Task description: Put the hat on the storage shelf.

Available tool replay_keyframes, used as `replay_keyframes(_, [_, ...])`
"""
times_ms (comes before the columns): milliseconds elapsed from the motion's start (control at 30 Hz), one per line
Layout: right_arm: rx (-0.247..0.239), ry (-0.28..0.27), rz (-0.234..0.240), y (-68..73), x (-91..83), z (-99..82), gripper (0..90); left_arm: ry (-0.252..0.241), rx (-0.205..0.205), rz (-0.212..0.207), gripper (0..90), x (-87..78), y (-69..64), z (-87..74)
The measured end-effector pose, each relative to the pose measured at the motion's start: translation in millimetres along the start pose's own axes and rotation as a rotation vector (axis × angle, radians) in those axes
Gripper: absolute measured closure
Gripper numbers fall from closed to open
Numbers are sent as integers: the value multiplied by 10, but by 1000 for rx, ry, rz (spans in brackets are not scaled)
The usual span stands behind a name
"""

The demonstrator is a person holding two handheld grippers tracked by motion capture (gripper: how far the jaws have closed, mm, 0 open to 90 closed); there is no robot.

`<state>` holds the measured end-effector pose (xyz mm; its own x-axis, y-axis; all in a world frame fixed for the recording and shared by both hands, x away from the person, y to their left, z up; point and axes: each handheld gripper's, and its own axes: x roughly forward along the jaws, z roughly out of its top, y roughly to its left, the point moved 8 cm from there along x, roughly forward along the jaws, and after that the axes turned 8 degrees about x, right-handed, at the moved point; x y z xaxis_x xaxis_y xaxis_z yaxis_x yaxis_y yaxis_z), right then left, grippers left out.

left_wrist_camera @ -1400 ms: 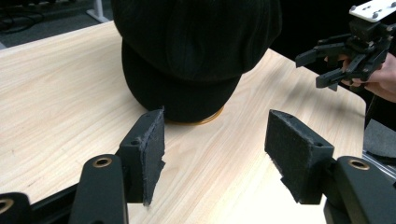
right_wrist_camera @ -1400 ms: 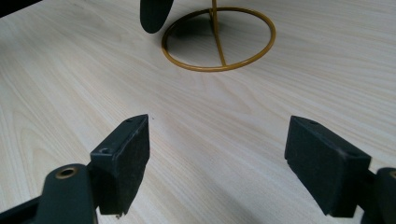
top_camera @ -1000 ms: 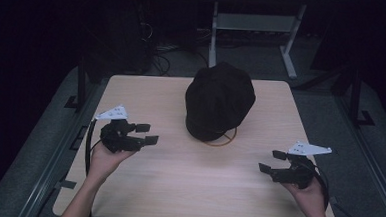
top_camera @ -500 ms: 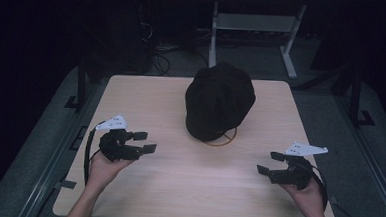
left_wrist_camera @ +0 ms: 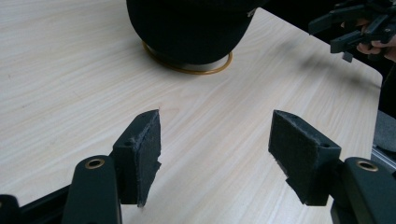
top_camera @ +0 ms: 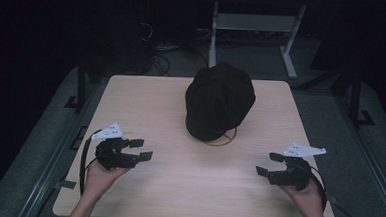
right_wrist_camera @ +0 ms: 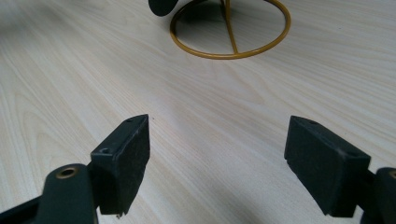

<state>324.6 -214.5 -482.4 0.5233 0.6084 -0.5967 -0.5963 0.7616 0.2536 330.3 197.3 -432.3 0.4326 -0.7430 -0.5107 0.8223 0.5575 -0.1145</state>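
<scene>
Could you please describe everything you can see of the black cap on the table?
The black cap is a soft, rounded, fabric-looking cap sitting crown-up on a gold wire stand with a ring base, toward the far middle of the wooden table. Its lower edge overhangs the ring. Nothing but the stand touches it.

Each black gripper [top_camera: 139, 148] carries a grey three-cornered plate [top_camera: 109, 131], brass-ringed screw holes [left_wrist_camera: 95, 163] and a black cable [top_camera: 85, 158]
</scene>
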Motion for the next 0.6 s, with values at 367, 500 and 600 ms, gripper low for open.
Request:
replay_keyframes(367, [0, 2, 6, 24, 3, -17, 218, -18, -14, 17, 327, -24, -104, -187])
replay_keyframes(500, [-4, 0, 7, 22, -5, -28, 218, -17, -27, 24, 306, -34, -135, -279])
replay_keyframes(600, [-4, -2, 9, 26, 0, -29, 218, -25, -28, 19, 282, -26, -187, -353])
